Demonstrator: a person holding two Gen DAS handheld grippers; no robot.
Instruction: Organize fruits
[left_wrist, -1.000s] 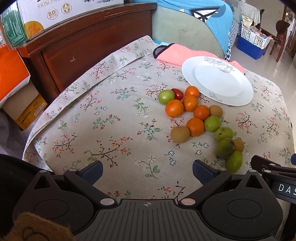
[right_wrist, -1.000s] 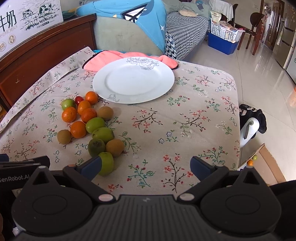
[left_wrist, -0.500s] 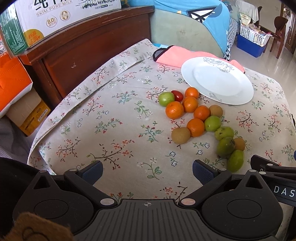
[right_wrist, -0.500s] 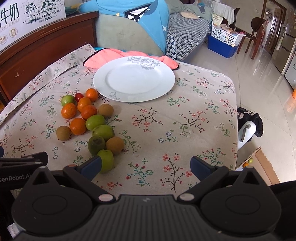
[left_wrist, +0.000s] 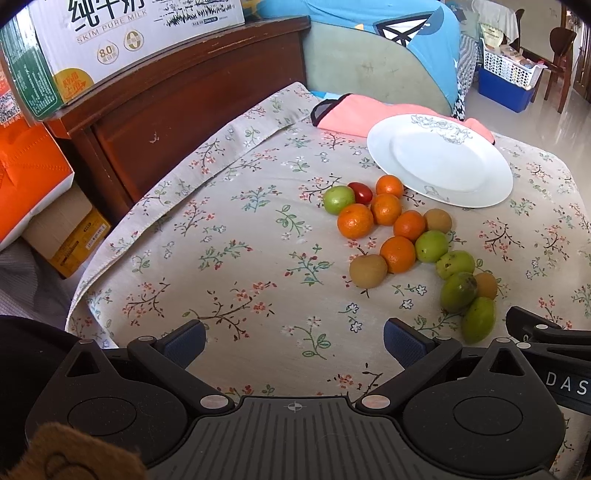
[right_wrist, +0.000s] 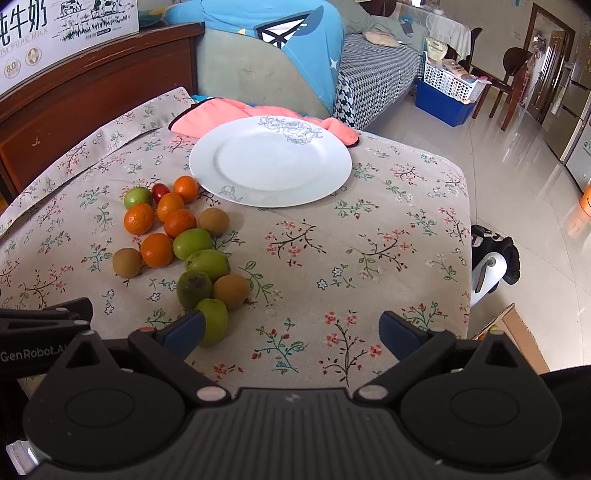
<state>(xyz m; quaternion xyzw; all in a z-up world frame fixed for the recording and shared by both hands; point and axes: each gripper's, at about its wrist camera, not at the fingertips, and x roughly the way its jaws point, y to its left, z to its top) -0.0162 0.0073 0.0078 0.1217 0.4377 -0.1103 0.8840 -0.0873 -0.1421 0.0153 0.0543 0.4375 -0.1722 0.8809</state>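
Fingers (left_wrist: 186, 338) of both grippers wide apart (empty) above clustered orange, green, brown fruits (right_wrist: 173, 240).

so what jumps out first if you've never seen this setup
The cluster of fruit on the floral tablecloth: oranges, green and brown fruits and one small red one, bunched toward the left. Just behind it sits a large white plate, bare, partly over a pink cloth. Both grippers, left and right, hang open at the near edge.

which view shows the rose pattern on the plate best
The right wrist view: the plate sits near centre, its rose drawing large and clear. In the left wrist view the plate lies far right, the drawing smaller and foreshortened.
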